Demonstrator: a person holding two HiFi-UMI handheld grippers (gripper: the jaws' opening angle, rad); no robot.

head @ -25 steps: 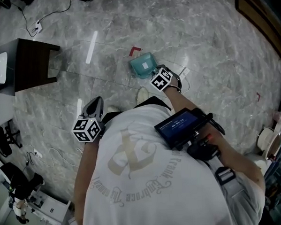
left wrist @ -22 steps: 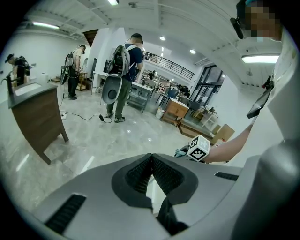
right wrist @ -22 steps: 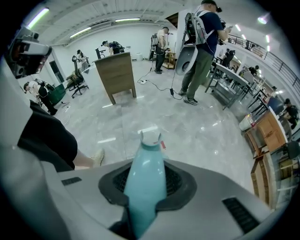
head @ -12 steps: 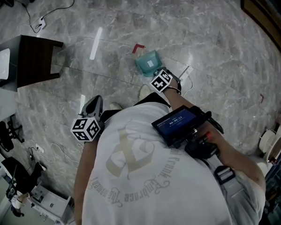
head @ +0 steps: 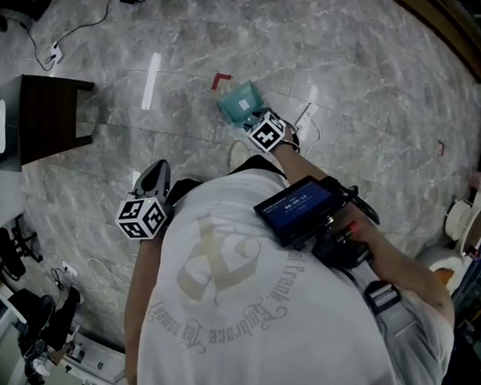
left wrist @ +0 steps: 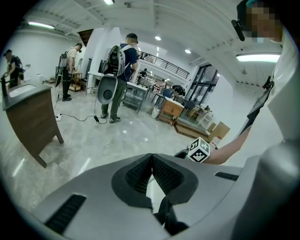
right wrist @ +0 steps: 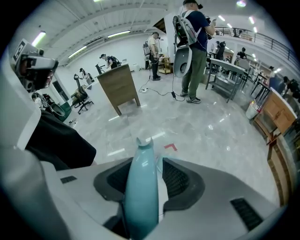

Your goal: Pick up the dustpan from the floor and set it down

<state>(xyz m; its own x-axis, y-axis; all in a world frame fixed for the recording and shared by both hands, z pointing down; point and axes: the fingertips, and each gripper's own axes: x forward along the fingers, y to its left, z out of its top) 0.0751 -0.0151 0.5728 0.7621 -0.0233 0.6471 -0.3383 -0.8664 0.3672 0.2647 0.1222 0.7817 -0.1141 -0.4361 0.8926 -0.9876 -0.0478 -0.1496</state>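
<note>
The right gripper (head: 258,124) points steeply down, and its jaws are opening with the handle (right wrist: 140,187) of the pale blue dustpan (head: 237,104) between them, a gap showing on one side. The dustpan lies on the floor (head: 355,77) just ahead of this gripper. The left gripper (left wrist: 151,171) hangs closed and empty.
</note>
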